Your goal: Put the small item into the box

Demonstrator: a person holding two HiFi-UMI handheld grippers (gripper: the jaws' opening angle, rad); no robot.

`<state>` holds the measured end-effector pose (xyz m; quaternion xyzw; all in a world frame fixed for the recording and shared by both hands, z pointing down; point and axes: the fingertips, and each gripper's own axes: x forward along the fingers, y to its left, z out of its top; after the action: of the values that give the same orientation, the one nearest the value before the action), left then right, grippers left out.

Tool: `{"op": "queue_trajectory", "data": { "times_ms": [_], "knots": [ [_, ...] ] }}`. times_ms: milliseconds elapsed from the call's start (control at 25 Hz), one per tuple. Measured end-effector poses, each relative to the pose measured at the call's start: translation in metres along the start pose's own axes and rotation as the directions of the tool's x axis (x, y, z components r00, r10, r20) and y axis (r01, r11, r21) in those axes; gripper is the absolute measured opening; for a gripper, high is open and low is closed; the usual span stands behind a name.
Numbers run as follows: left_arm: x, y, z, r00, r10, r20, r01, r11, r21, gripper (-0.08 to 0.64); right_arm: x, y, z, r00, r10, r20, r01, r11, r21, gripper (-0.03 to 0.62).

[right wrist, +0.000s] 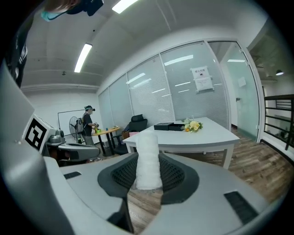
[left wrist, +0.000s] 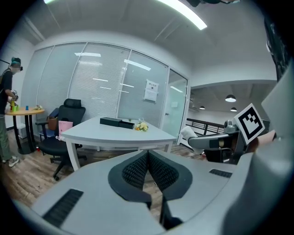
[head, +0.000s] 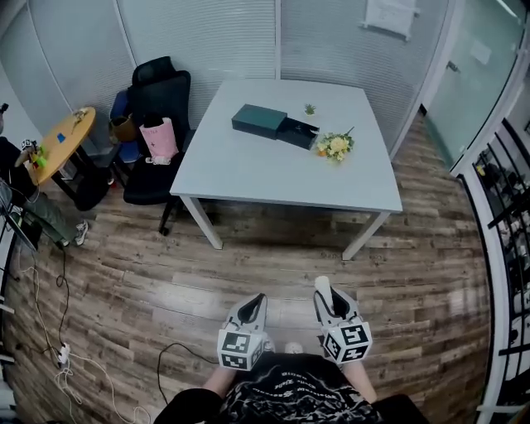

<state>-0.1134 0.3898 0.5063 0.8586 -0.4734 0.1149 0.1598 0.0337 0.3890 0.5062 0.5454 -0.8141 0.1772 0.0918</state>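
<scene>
Between the right tool's [right wrist: 148, 173] ribbed black pads [right wrist: 120, 174] sits a gripped white fuzzy roll [right wrist: 148, 156]; left tool [left wrist: 148, 170] closed.

Bright, even light from long white ceiling strip lamps [left wrist: 181, 13]. Soft shadow under the pale grey rectangular worktop [head: 281, 166]; the glossy brown plank floor [head: 149, 281] shows faint glare. Fisheye bending throughout; dark corners in both gripper views; the grey left tool [left wrist: 148, 153] appears soft.

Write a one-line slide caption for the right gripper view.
Right gripper clamps a white roll, facing the white table with a dark box and flowers.
</scene>
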Motion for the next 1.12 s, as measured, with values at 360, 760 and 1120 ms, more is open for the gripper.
{"op": "queue_trajectory", "data": {
  "times_ms": [360,760,1120],
  "knots": [
    [-0.004,0.038,-0.004,1.000,-0.004,-0.007,0.004,1.000,-0.002,0.020,0.018,0.020,0.000,0.999,-0.030,0.011,0.030,1.000,-0.001,0.138],
    [0.009,0.041,-0.012,0.999,-0.029,-0.035,0.029,1.000,0.004,0.019,0.024,0.018,-0.017,1.000,0.015,-0.024,-0.013,0.997,0.079,0.138],
    [0.061,0.053,0.009,0.998,0.028,-0.047,-0.029,0.999,-0.016,0.018,0.077,-0.025,0.010,0.996,0.085,-0.033,-0.083,0.994,0.068,0.138]
  ]
}}
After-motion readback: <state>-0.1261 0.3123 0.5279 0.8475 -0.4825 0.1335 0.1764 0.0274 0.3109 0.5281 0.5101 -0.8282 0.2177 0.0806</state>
